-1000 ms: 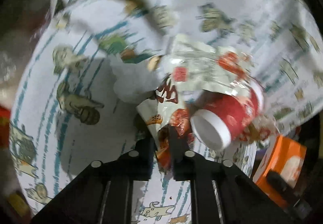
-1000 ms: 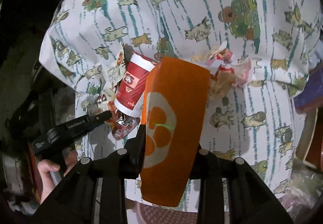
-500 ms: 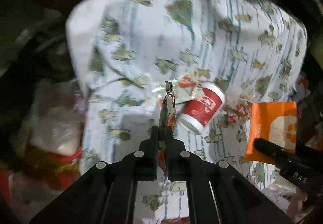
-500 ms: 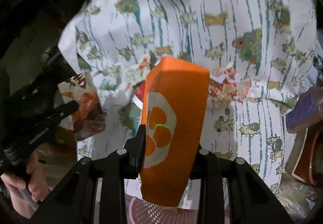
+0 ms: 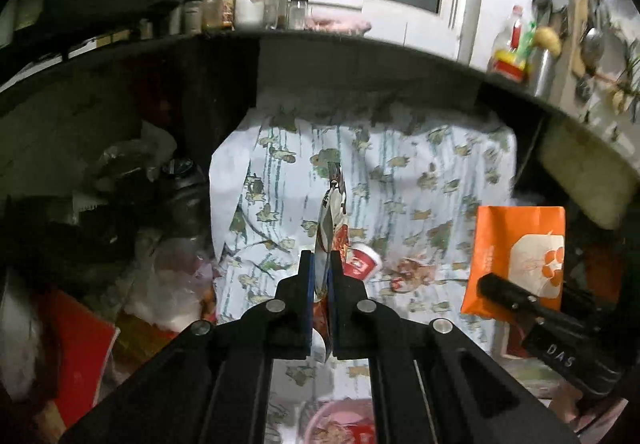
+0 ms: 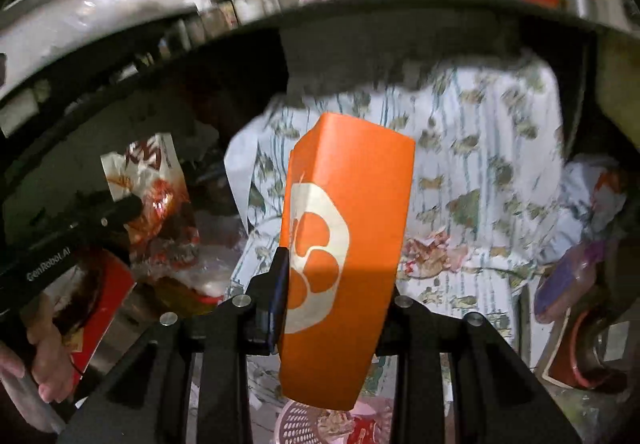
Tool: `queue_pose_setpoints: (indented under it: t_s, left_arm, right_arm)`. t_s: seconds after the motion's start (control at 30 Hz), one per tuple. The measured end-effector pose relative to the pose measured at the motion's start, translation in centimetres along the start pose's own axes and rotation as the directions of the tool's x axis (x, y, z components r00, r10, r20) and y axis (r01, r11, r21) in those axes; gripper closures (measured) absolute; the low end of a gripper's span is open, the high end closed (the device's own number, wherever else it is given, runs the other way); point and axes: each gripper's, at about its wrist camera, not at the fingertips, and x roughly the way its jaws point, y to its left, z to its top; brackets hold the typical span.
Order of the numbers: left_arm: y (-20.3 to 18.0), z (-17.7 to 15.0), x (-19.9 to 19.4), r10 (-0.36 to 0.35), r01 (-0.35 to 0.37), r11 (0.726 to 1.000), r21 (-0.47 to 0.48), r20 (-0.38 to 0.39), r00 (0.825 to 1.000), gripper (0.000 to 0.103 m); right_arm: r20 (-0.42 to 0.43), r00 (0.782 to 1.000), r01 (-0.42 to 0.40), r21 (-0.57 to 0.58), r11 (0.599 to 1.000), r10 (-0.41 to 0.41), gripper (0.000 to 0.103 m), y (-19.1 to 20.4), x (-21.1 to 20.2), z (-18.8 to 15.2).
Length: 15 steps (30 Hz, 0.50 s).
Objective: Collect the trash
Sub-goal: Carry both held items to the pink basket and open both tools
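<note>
Meanwhile, a snack wrapper (image 5: 329, 228) is pinched edge-on in the left gripper (image 5: 320, 276) jaws and an orange carton (image 6: 344, 244) is clamped by the right gripper (image 6: 332, 292), both apparently held over a pink basket (image 6: 316, 420); beyond, a red paper cup (image 5: 360, 263) is left on the patterned tablecloth (image 5: 440, 184).

Right gripper (image 6: 334, 276) clamped on orange carton (image 6: 344, 244), carton upright between jaws, white paw logo facing camera. Left gripper (image 6: 132, 208) at left, pinching red-white snack wrapper (image 6: 154, 200) in air. Patterned cloth (image 6: 480, 180) behind; crumpled wrappers (image 6: 432, 248) lie near its front edge. Pink basket (image 6: 300, 418) below carton, trash inside.
</note>
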Motion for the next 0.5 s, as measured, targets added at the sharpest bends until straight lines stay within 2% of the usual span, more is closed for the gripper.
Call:
queue_pose_setpoints:
  t_s: [0.1, 0.23, 0.3, 0.4, 0.5]
  left_arm:
    - [-0.3, -1.4, -2.2, -0.013, 0.013, 1.000, -0.001, 0.011, 1.000, 0.096]
    - [-0.5, -3.7, -4.2, -0.027, 0.027, 1.000, 0.002, -0.016, 1.000, 0.096]
    - [-0.4, -4.9, -4.3, -0.042, 0.042, 0.999, -0.010, -0.021, 0.999, 0.096]
    - [-0.4, -6.8, -4.0, -0.026, 0.026, 1.000, -0.017, -0.030, 0.999, 0.096]
    - [-0.4, -8.6, -2.9, -0.053, 0.050, 0.998, -0.040, -0.074, 0.996, 0.096]
  right_arm:
    - [0.042, 0.999, 0.010, -0.012, 1.000, -0.010, 0.072, 0.6, -3.1, -1.2]
    - [0.031, 0.999, -0.013, 0.005, 1.000, 0.012, 0.072, 0.7, -5.2, -3.0]
    - [0.038, 0.999, 0.009, 0.025, 1.000, -0.010, 0.072, 0.8, -5.6, -4.2]
    - [0.035, 0.997, 0.062, 0.041, 0.997, -0.064, 0.072, 0.8, -5.5, -6.0]
    - [-0.002, 0.998, 0.065, 0.045, 0.997, -0.065, 0.072, 0.9, -5.2, -7.8]
